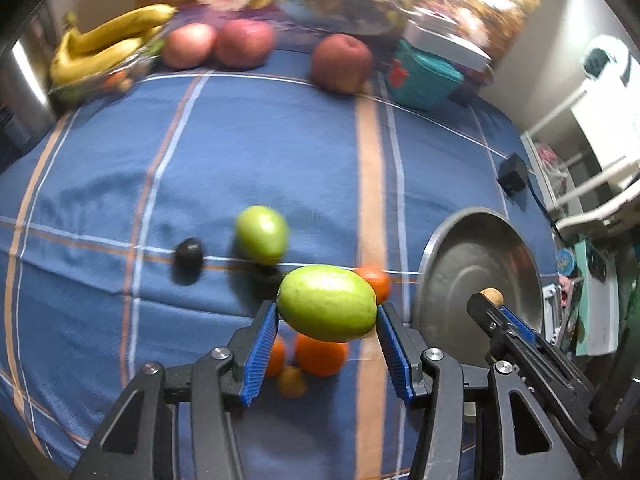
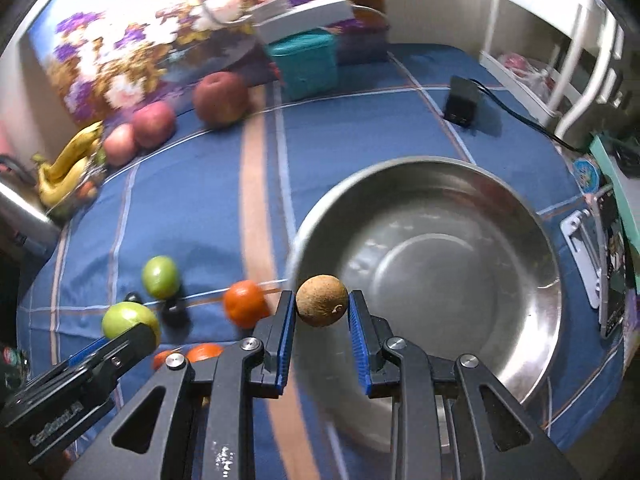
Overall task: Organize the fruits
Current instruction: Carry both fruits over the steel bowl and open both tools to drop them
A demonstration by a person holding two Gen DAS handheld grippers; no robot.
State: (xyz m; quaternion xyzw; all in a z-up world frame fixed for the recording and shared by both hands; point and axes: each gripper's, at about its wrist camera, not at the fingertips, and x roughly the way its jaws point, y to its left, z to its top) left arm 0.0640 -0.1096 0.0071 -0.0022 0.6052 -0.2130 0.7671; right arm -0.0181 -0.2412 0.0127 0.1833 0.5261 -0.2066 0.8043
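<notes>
My left gripper (image 1: 327, 316) is shut on a large green fruit (image 1: 327, 303) and holds it above the blue plaid cloth (image 1: 240, 152), left of the steel bowl (image 1: 480, 240). My right gripper (image 2: 322, 308) is shut on a small brown round fruit (image 2: 321, 300) at the near-left rim of the steel bowl (image 2: 440, 264). On the cloth lie a second green fruit (image 1: 262, 234), a dark fruit (image 1: 188, 256), oranges (image 1: 320, 354) and a small brown fruit (image 1: 292, 382). The left gripper with its green fruit (image 2: 126, 318) shows in the right wrist view.
Bananas (image 1: 104, 44) and three red apples (image 1: 244, 42) lie at the far edge. A teal box (image 1: 424, 74) stands at the back right. A black adapter (image 1: 512, 174) with its cable lies near the right edge. White furniture (image 2: 576, 52) stands beyond.
</notes>
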